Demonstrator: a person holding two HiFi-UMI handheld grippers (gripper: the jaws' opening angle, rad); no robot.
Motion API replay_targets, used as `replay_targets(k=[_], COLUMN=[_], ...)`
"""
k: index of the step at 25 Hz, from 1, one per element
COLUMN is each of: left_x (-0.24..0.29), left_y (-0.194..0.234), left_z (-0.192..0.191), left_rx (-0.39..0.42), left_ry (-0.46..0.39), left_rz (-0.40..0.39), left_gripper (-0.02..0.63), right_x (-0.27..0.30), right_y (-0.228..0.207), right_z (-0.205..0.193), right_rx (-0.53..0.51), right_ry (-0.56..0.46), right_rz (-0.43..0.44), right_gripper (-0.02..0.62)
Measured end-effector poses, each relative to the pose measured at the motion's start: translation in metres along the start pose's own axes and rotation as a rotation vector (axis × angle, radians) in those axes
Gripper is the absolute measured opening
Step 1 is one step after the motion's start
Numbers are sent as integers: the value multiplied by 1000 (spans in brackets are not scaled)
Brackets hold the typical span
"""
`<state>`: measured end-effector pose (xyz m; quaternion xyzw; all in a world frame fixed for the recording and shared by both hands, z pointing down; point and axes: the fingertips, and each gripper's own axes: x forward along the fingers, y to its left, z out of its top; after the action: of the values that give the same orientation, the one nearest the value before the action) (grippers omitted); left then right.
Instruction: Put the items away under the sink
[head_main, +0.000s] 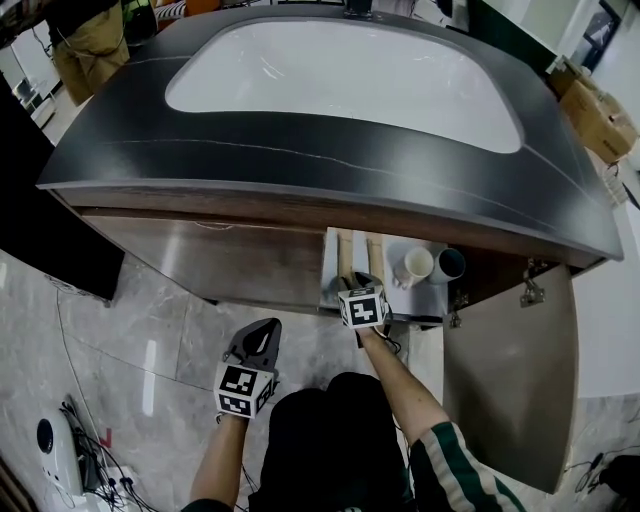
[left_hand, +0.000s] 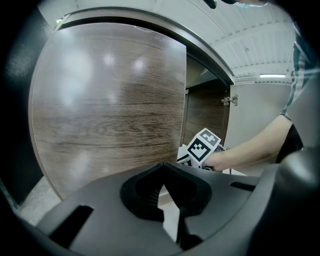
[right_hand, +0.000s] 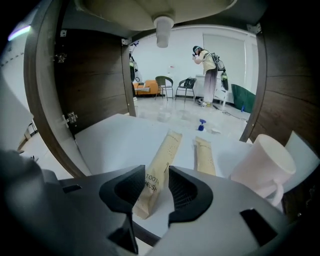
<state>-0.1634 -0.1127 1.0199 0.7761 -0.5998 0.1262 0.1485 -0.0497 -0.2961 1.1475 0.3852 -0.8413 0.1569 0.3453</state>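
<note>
Head view: dark countertop (head_main: 300, 150) w/ white sink basin (head_main: 340, 80) on top. Below it, left cabinet door (head_main: 220, 260) is closed and right cabinet door (head_main: 505, 370) swung open. On the white shelf (head_main: 398, 243) inside: two tan toothbrush packets side by side, left packet (head_main: 343, 262) and right packet (head_main: 375, 255), then a white mug (head_main: 415, 266) and a grey cup (head_main: 448, 265) just to their right, both on their sides w/ mouths facing out. Right gripper (head_main: 361, 286) is at the shelf's front edge by the packets; left gripper (head_main: 265, 332) hangs lower, outside the cabinet, in front of the closed door. Left gripper view: left gripper (left_hand: 162, 167) has jaws together, nothing btwn them, facing the closed wood door (left_hand: 110, 110); right gripper's marker cube (left_hand: 202, 146) and the person's forearm (left_hand: 250, 150) show at right. Right gripper view: right gripper (right_hand: 157, 173) has jaws apart; near end of left packet (right_hand: 164, 155), printed TOOTHBRUSH, lies flat on the shelf (right_hand: 115, 140) in the gap, not pinched. Right packet (right_hand: 205, 157) is beside it, mug (right_hand: 262, 160) at right, drain pipe (right_hand: 163, 30) overhead.
</note>
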Motion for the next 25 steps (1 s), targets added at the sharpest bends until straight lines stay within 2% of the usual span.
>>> replay_targets(k=[4, 9, 11, 14, 18, 22, 25], left_x=[-5, -22, -37, -72, -115, -155, -191], left_y=[-4, -8, -13, -23, -39, -54, -71], left_z=[16, 65, 94, 149, 236, 338, 406], left_rx=[12, 11, 8, 4, 26, 22, 20], left_ry=[-41, -63, -51, -26, -1, 2, 5], left_rz=[-1, -11, -18, -30, -54, -67, -72], left_gripper=[11, 11, 11, 11, 11, 11, 11], right_x=[-20, -62, -93, -148, -236, -333, -412], right_y=[0, -7, -5, 12, 38, 61, 74], right_z=[18, 27, 31, 39, 69, 123, 174], right_rx=[23, 13, 11, -3, -17, -29, -19], right_ry=[-72, -62, -34, 25, 77, 78, 41], right_rz=[-4, -41, -36, -21, 13, 61, 79], right_gripper=[173, 67, 52, 52, 52, 52, 52])
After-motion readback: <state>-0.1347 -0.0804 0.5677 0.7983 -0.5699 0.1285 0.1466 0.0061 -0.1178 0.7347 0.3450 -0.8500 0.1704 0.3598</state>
